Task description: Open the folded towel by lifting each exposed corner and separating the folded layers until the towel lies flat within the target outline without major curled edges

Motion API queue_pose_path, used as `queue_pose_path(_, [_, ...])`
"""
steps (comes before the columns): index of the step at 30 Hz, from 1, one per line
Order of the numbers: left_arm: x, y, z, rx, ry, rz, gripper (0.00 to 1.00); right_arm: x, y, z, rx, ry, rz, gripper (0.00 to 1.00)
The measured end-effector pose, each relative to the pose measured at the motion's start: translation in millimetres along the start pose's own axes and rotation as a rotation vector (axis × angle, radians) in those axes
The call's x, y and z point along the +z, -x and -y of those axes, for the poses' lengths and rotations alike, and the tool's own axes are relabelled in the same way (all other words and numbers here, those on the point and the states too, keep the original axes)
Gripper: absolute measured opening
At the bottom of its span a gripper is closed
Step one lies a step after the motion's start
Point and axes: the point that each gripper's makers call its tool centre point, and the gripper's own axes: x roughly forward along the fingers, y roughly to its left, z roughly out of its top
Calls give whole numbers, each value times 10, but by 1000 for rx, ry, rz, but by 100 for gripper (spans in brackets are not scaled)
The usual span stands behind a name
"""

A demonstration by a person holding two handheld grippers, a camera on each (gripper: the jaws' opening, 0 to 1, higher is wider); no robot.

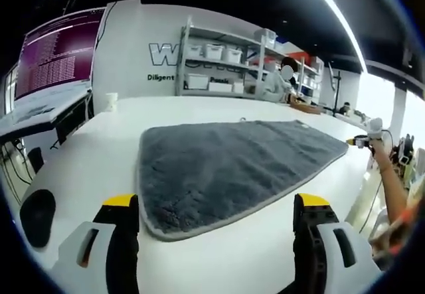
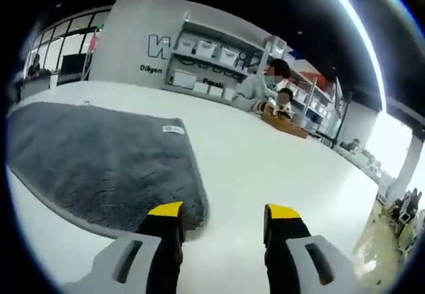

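Lying spread across the white desk, the grey towel looks thick and plush, with a deep pile and a lighter bound hem running round its edge. In the left gripper view it reads as a rough triangle, so I take it to be folded on a diagonal, with a rounded corner nearest the left gripper. That gripper's fingers stand wide apart and hold nothing, one tip right at the hem, the other over bare desk.

In the right gripper view the towel runs off to the left, a small white label sewn near its far edge. The right gripper also has its fingers spread and empty, one tip over the towel's near corner, the other clear of it.

I would judge the cloth soft, limp and fairly heavy for a towel: it will sag and drag rather than hold shape, and the pile may cling layer to layer. The bound hem at an exposed corner seems the firmest hold, pinching the top layer alone. No target outline is plain to me on the desk.
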Motion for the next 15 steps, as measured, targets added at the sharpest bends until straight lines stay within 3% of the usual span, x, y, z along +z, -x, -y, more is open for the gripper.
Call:
queue_pose_path(4, [16,-18,24,-9,-3,1,94,129,13,-159,86,-27,50,59])
queue_pose_path(5, [30,-34,31,-12,-5,2,94,210,15,-298,166,-69,79,61])
queue_pose_path(8, [73,-80,34,-15,-12,3,94,348,15,-518,285,-130,119,66])
queue_pose_path(10, [99,-104,37,-16,-15,6,95,381,-3,-553,295,-126,123,68])
queue_pose_path(11, [138,-137,44,-13,-19,9,95,421,-31,-613,303,-109,124,71])
queue_pose_path(13, [180,-168,36,-1,-36,14,99,475,-48,-675,315,-94,139,87])
queue_pose_path(15, [253,-249,22,0,-39,24,99,588,-64,-852,375,-97,166,97])
